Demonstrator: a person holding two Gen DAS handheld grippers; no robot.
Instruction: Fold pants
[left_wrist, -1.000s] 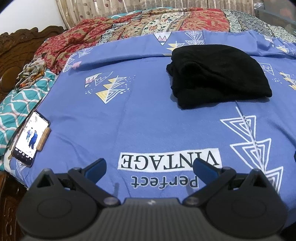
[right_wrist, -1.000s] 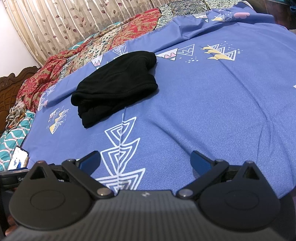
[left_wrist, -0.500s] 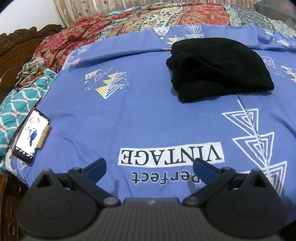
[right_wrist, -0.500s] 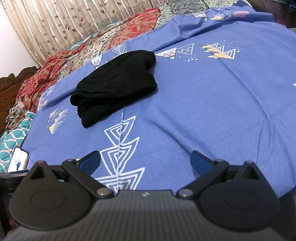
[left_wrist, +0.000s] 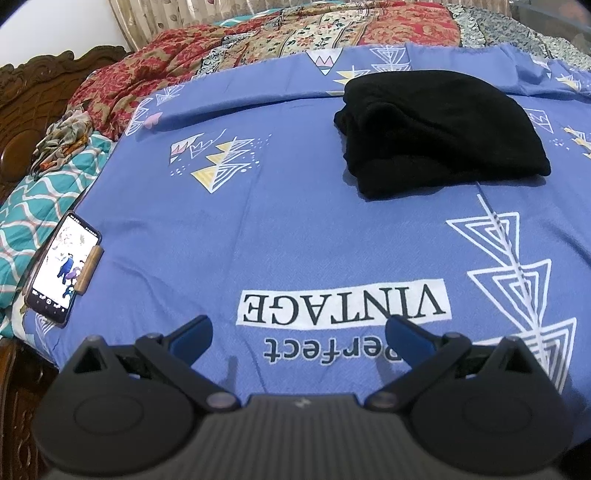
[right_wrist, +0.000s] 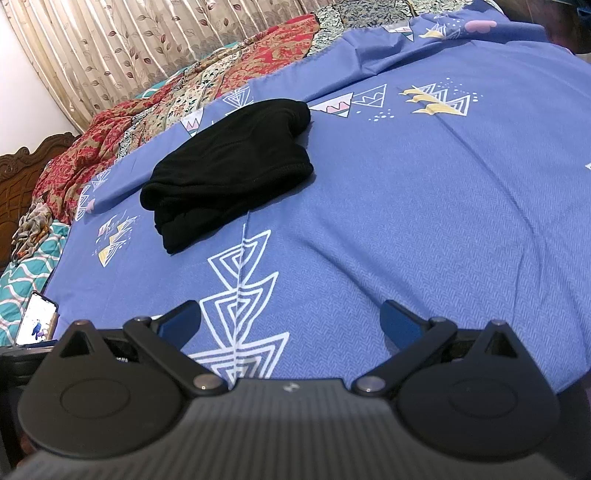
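Your black pants (left_wrist: 439, 133) lie on the blue bedsheet (left_wrist: 295, 221) in a compact folded stack, well ahead of both grippers. Left gripper (left_wrist: 297, 330) and right gripper (right_wrist: 290, 319) have fingers spread wide, holding nothing. Expect soft, light, limp knit fabric; if you adjust it, pinch all layers at a thick folded edge.

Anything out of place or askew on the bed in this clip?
Only a phone with its screen lit, lying at the blue sheet's edge. The black pants sit in a folded bundle, and both grippers are open, holding nothing.
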